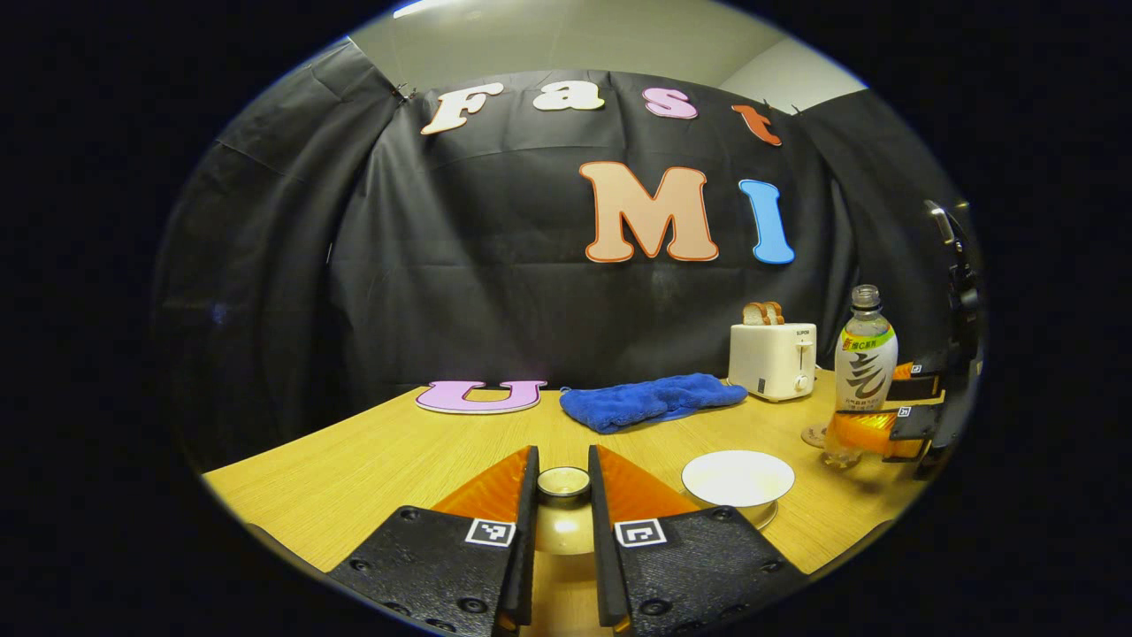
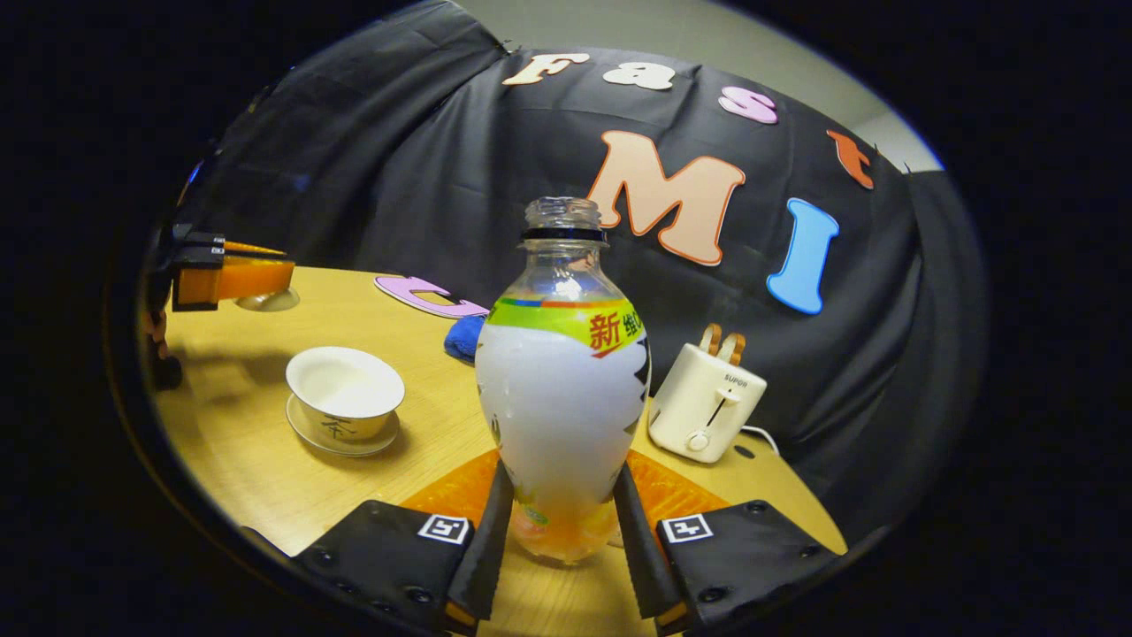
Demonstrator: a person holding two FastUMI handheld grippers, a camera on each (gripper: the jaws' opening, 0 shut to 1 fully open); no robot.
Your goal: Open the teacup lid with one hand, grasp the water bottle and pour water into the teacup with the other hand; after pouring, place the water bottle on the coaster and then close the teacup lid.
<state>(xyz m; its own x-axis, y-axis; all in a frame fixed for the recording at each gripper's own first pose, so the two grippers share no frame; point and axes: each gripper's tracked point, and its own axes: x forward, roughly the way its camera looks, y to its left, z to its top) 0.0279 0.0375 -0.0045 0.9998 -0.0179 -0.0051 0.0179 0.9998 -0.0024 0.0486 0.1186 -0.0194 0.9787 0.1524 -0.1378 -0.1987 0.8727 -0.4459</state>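
Our left gripper (image 1: 563,518) fingers clasp the lifted teacup lid (image 1: 563,484); our right gripper (image 2: 559,522) fingers clamp the water bottle (image 2: 562,389). The open teacup (image 2: 345,389) awaits pouring.

"SUPOR" on toaster (image 2: 705,402); "新" on bottle (image 2: 563,389).

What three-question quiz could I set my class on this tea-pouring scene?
1. True or false: the water bottle has its cap on.
2. Which holds the teacup lid? A: the left gripper. B: the right gripper.
3. Fill in: beside the blue towel stands a white ____ with bread in its slots.

Key: 1 false; 2 A; 3 toaster.
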